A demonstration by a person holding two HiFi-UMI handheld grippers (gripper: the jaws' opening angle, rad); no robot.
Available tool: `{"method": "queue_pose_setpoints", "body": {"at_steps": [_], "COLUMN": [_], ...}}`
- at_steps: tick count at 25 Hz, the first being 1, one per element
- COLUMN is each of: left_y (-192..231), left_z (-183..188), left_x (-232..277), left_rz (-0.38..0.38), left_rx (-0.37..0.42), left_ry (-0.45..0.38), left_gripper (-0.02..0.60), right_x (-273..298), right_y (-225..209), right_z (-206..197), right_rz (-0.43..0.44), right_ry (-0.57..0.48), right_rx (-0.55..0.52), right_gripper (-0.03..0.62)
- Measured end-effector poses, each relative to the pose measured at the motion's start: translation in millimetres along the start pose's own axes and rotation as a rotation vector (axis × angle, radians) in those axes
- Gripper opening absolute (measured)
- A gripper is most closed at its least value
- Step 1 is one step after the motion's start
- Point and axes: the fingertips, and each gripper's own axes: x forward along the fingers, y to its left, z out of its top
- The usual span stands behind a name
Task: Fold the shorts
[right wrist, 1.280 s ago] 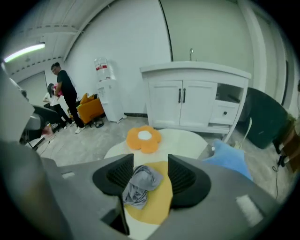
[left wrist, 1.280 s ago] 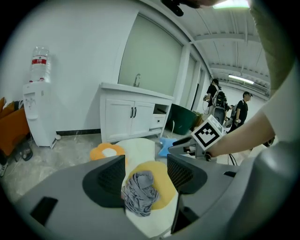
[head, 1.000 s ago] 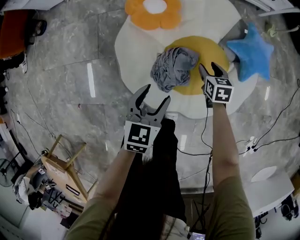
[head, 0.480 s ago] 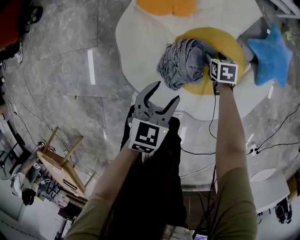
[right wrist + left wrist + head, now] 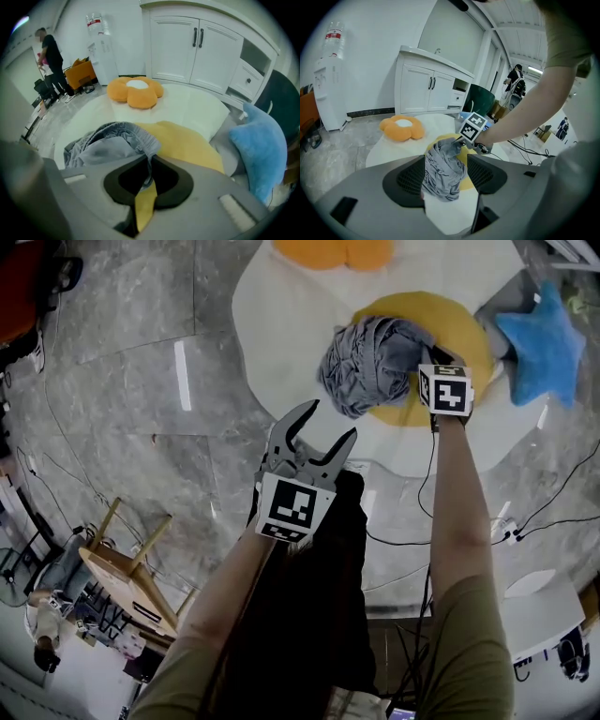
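The grey shorts (image 5: pixel 367 364) lie crumpled in a heap on the yellow centre of a white egg-shaped mat (image 5: pixel 281 324). My right gripper (image 5: pixel 420 354) is at the heap's right edge. Its jaws have just been closing, and they now pinch the elastic waistband (image 5: pixel 140 136) of the shorts (image 5: pixel 110 146) between the pads. My left gripper (image 5: pixel 330 424) hangs open just short of the heap, nearer the mat's front edge, touching nothing. In the left gripper view the shorts (image 5: pixel 443 169) show beyond the parted jaws of the left gripper (image 5: pixel 446 177).
An orange flower cushion (image 5: pixel 333 251) lies at the mat's far side and a blue star cushion (image 5: pixel 544 343) at its right. Cables (image 5: pixel 412 542) trail over the marble floor near my feet. A wooden stool (image 5: pixel 122 570) stands at lower left. White cabinets (image 5: pixel 426 89) line the wall.
My right gripper went from open beside the heap down onto its right edge and shut on the waistband. The left gripper came slightly closer to the shorts, still open.
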Motion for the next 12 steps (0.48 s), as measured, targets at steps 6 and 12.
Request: {"method": "queue_pose_setpoints", "body": {"at_steps": [6, 12], "left_y": [-7.1, -19.0], "left_z": [-8.0, -37.2], "left_x": [-1.7, 23.1], "left_rz": [-0.038, -0.059], "left_rx": [0.034, 0.022], "left_ry": [0.049, 0.136], "left_gripper": [0.275, 0.295], "right_x": [-53.2, -120.2], "right_y": [1.7, 16.5], "right_z": [30.7, 70.6], "right_rz": [0.099, 0.233], "right_ry": [-0.142, -0.257], "right_rx": [0.042, -0.003], "right_gripper": [0.017, 0.017]}}
